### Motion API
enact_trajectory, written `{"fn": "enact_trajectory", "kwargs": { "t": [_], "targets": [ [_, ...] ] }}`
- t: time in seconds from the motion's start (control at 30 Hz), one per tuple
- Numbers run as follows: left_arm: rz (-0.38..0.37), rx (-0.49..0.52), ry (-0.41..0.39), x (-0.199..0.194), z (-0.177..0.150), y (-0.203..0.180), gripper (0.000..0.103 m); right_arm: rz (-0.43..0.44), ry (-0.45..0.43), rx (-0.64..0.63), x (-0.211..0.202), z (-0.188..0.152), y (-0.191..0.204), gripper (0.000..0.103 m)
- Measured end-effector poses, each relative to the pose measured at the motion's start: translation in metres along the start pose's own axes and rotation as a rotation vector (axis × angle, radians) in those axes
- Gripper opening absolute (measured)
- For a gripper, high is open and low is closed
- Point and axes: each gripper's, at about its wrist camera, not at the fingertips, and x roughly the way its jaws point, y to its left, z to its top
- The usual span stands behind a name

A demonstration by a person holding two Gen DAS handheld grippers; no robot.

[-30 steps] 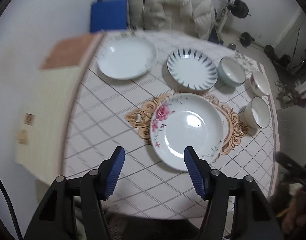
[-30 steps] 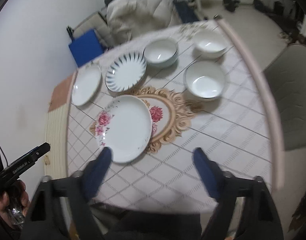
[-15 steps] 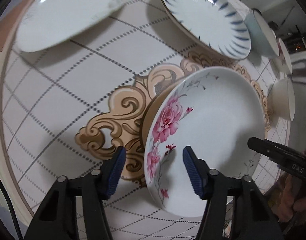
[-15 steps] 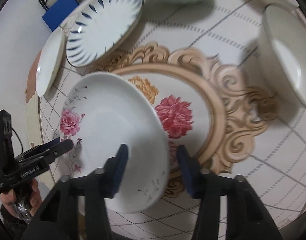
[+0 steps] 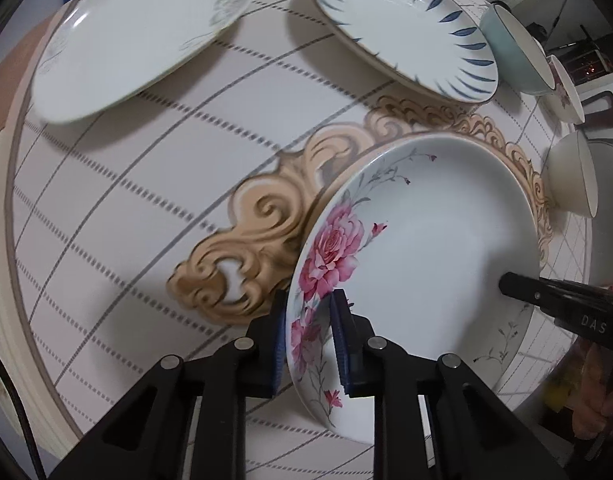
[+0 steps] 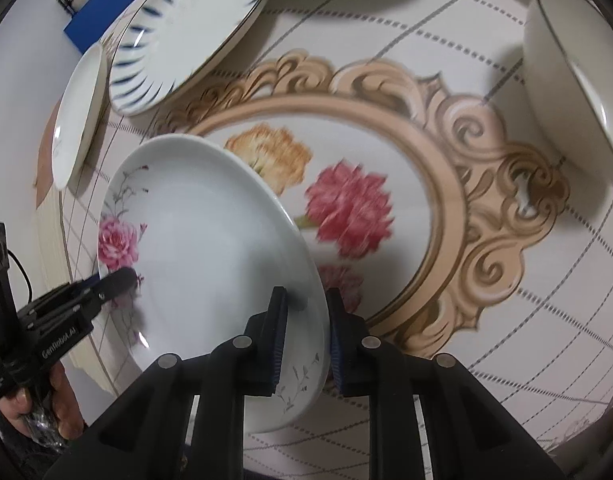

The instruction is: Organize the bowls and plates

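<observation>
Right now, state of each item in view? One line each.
rose plate: gripped at both rims, tilted off the table
left gripper: shut on rose plate
right gripper: shut on rose plate
blue-striped plate: resting, untouched
plain white plate: resting, untouched
white bowl: upright, empty

The rose-printed white plate [image 5: 426, 232] sits tilted over the ornate table medallion, one rim edge pinched by the left gripper [image 5: 308, 340] and the opposite edge by the right gripper [image 6: 304, 334]. Behind it lie the blue-petal plate [image 5: 406, 28] and a plain white plate [image 5: 138, 32], both flat on the tabletop. Off to the right stand a pale-blue bowl [image 5: 514, 52], a floral bowl [image 5: 564, 92] and a white bowl [image 6: 574, 80].
</observation>
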Motion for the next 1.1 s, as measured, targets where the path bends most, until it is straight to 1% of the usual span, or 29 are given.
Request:
{"fn": "enact_trajectory", "kwargs": {
  "t": [0.17,0.33,0.47,0.53,0.57,0.6,0.63,0.67,0.7,0.77,0.8,0.83,0.87,0.9,0.97,1.0,1.03,1.07,1.1],
  "targets": [
    [0.018,-0.019,0.002,-0.011,-0.026,0.017,0.018,0.025,0.026,-0.022,0.011,-0.017,0.020,0.021],
    [0.036,-0.061,0.000,-0.019,-0.048,0.040,0.018,0.030,0.063,-0.057,0.027,-0.025,0.047,0.021],
    [0.037,-0.072,0.010,-0.015,-0.057,0.048,0.018,0.017,0.071,-0.086,0.035,-0.024,0.068,0.021],
    [0.018,-0.075,0.015,-0.017,-0.060,0.050,0.020,-0.005,0.070,-0.096,0.037,-0.022,0.077,0.021],
    [0.012,-0.075,0.017,-0.012,-0.053,0.047,0.020,-0.013,0.072,-0.101,0.037,-0.021,0.079,0.022],
    [0.022,-0.078,0.011,-0.011,-0.048,0.046,0.020,-0.022,0.078,-0.103,0.037,-0.019,0.082,0.022],
    [0.031,-0.085,0.001,-0.018,-0.048,0.054,0.024,-0.029,0.082,-0.102,0.036,-0.018,0.084,0.022],
    [0.037,-0.096,-0.007,-0.023,-0.043,0.066,0.026,-0.035,0.078,-0.103,0.034,-0.016,0.088,0.031],
    [0.039,-0.111,-0.023,-0.031,-0.041,0.073,0.030,-0.049,0.064,-0.104,0.027,-0.013,0.093,0.052],
    [0.036,-0.135,-0.056,-0.048,-0.036,0.087,0.042,-0.069,0.012,-0.119,0.010,-0.006,0.108,0.073],
    [0.043,-0.147,-0.086,-0.061,-0.031,0.097,0.058,-0.068,-0.026,-0.133,-0.004,0.002,0.116,0.076],
    [0.048,-0.154,-0.116,-0.072,-0.024,0.105,0.075,-0.062,-0.055,-0.141,-0.014,0.009,0.125,0.077],
    [0.051,-0.158,-0.139,-0.080,-0.019,0.113,0.082,-0.046,-0.099,-0.154,-0.027,0.020,0.139,0.080],
    [0.062,-0.166,-0.179,-0.094,-0.008,0.125,0.089,-0.028,-0.137,-0.167,-0.037,0.031,0.151,0.089],
    [0.078,-0.189,-0.223,-0.097,0.021,0.140,0.089,0.006,-0.207,-0.202,-0.050,0.054,0.178,0.096],
    [0.079,-0.209,-0.245,-0.102,0.035,0.153,0.089,0.022,-0.245,-0.233,-0.057,0.072,0.194,0.096],
    [0.073,-0.229,-0.259,-0.099,0.042,0.163,0.089,0.020,-0.265,-0.259,-0.062,0.086,0.206,0.096],
    [0.064,-0.253,-0.270,-0.095,0.057,0.171,0.089,0.005,-0.273,-0.294,-0.061,0.108,0.225,0.096],
    [0.048,-0.286,-0.279,-0.093,0.070,0.184,0.089,0.000,-0.267,-0.315,-0.059,0.122,0.235,0.096]
  ]
}}
